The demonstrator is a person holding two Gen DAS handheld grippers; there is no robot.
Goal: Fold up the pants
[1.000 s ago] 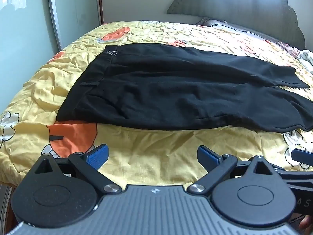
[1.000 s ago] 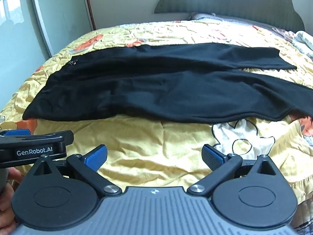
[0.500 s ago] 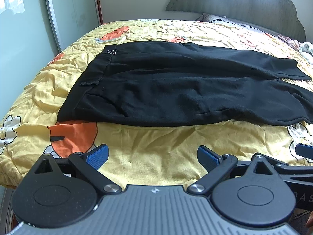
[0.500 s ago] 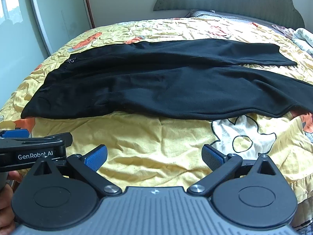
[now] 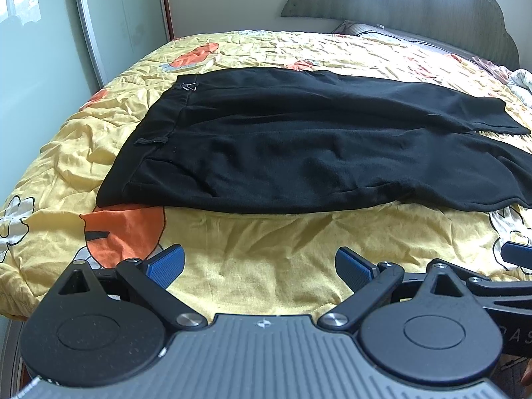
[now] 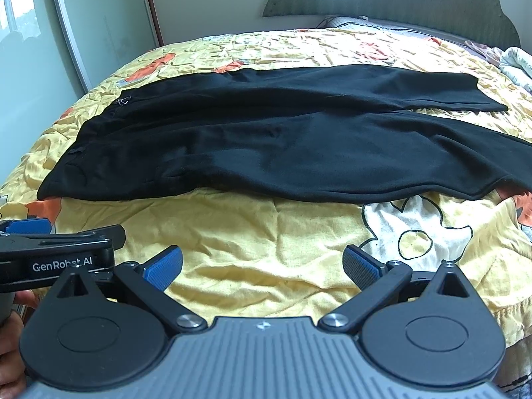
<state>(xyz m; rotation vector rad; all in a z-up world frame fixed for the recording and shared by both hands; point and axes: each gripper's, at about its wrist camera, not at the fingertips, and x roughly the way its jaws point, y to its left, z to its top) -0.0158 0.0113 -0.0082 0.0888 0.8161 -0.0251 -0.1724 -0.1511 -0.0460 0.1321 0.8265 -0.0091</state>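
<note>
Soft daylight enters from the window (image 5: 20, 10) at upper left, brightening the bedspread (image 5: 266, 242); the black pants (image 5: 299, 153) lose detail (nearly featureless). Fisheye bending curves frame edges; corners vignette dark.

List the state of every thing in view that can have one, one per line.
black pants: unfolded, spread flat across the bedspread, legs apart at the cuffs.
waistband clasp: state too small to tell.
yellow bedspread: wrinkled, under the pants.
left gripper: open, fingers empty, short of the pants.
right gripper: open, empty, short of the pants.
</note>
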